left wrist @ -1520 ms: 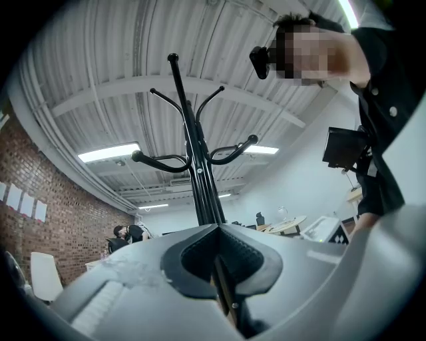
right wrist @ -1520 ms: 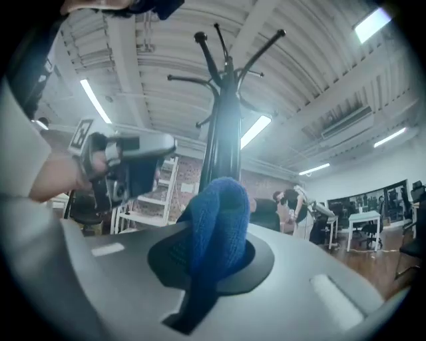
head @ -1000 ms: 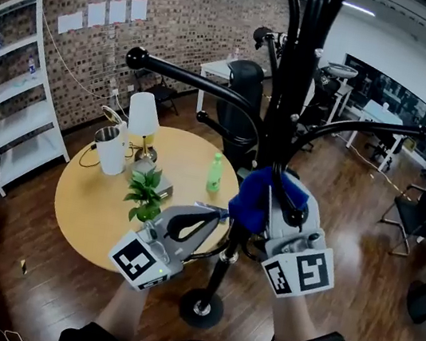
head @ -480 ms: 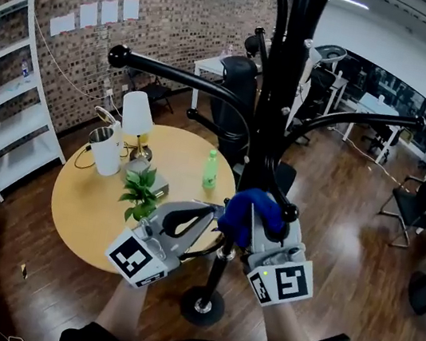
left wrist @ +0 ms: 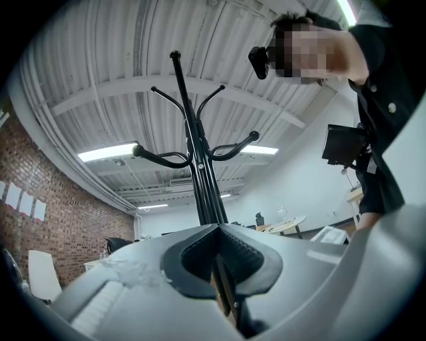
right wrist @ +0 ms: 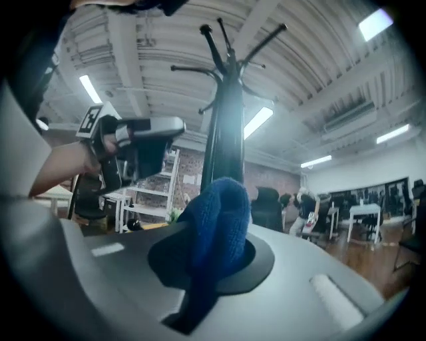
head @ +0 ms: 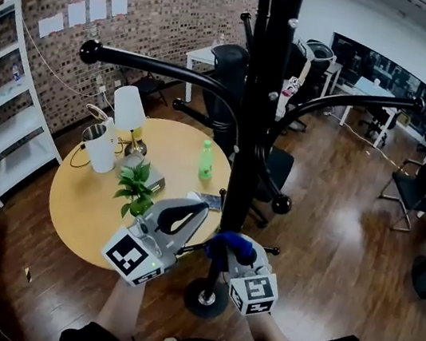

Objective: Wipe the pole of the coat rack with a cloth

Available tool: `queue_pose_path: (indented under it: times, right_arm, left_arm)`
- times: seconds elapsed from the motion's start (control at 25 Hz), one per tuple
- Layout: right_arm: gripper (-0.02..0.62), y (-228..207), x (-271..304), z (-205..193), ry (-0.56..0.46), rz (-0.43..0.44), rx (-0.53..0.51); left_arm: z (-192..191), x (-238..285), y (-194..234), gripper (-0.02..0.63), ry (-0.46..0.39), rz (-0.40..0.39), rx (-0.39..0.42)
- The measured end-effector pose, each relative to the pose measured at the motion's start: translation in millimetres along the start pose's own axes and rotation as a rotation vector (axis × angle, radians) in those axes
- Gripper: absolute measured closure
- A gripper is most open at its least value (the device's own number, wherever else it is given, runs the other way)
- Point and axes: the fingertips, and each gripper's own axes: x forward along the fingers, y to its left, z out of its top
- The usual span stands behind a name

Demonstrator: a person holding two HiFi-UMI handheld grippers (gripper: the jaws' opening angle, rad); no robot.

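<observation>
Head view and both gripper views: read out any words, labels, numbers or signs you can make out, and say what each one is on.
No text is readable in any view.
Paper sheets on the brick wall: too small to read.
Green bottle: label too small to read.
Left gripper and right gripper: their cubes carry black-and-white square patterns, no letters or digits.
Blue cloth: no print visible.

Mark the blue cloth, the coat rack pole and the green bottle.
blue cloth (right wrist: 218, 223): right gripper view, on its bunched middle.
coat rack pole (head: 255, 132): head view, mid shaft.
green bottle (head: 206, 163): head view, on its body.
</observation>
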Motion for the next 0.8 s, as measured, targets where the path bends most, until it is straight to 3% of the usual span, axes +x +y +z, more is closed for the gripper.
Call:
queue_pose_path:
  times: [0.2,0.4,0.6,0.8]
  right_arm:
    - [0.571,5,3,-70,0.147,0.015,0.035]
    - [0.571,0,1,-83,0.185,0.001,0.049]
    - [0.571,-5,-2,-44,0.096,0.005,0.071]
    - [0.571,-11,-5,39,-0.088,0.018,0.050]
  left_arm:
    - [-1,-1,-5,0.603,0.012,-0.011,-0.001]
    - [-1,-5,-3,0.603,0.014,-0.006,-0.001]
    - [-1,-5,-6,0.603,0.015,-0.006,0.002]
    - [4,-2,-9,0.603,0.003,-0.015,0.011]
